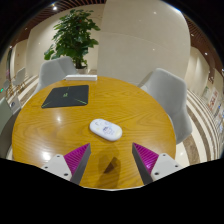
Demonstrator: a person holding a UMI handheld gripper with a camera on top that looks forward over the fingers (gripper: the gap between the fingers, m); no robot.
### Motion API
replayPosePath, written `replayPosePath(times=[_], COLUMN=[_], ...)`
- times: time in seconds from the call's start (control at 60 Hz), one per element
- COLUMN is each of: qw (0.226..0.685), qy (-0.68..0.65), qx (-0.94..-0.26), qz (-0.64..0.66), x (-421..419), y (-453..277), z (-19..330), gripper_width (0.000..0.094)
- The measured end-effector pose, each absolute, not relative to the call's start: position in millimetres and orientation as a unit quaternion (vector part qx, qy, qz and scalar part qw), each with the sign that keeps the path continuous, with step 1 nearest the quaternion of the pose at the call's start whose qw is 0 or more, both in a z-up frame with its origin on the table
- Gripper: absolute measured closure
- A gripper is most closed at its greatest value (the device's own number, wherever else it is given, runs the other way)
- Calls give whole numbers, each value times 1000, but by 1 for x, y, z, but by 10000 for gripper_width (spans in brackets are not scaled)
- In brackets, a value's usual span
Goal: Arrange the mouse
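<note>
Round wooden table, honey-coloured and glossy, with pale ceiling-light reflections near its front edge; behind it, tall light wall panels and a leafy green potted plant. One white oval computer mouse lying flat on the tabletop, just ahead of the fingers and slightly toward the left one, touching neither. One flat black rectangular mouse pad further back on the left, well apart from the mouse. Three light grey chairs around the table: one behind the black pad, one at the right side, one at the far left, only partly visible. One pale flat object at the far table edge below the plant, too small to identify. Plant's pot hidden behind the table and chair. One two-finger gripper, held low over the near edge of the table and pointing across it toward the plant. Fingers spread wide, holding nothing, both magenta pads facing inward with bare wood between them. Holding hand out of view.
</note>
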State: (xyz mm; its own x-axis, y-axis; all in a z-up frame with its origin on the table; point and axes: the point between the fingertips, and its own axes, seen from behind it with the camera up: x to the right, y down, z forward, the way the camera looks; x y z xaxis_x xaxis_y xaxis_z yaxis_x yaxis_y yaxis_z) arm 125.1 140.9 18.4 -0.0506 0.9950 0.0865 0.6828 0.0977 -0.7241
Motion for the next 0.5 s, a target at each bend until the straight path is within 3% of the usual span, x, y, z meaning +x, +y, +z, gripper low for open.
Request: replayPosePath(times=[0.283,0.5], qw=[269,252], qy=[-693,-686], qx=[-614,-627], qz=[264,270], x=[48,13], y=[141,145], z=[-17,-20], gripper_width=[64,84])
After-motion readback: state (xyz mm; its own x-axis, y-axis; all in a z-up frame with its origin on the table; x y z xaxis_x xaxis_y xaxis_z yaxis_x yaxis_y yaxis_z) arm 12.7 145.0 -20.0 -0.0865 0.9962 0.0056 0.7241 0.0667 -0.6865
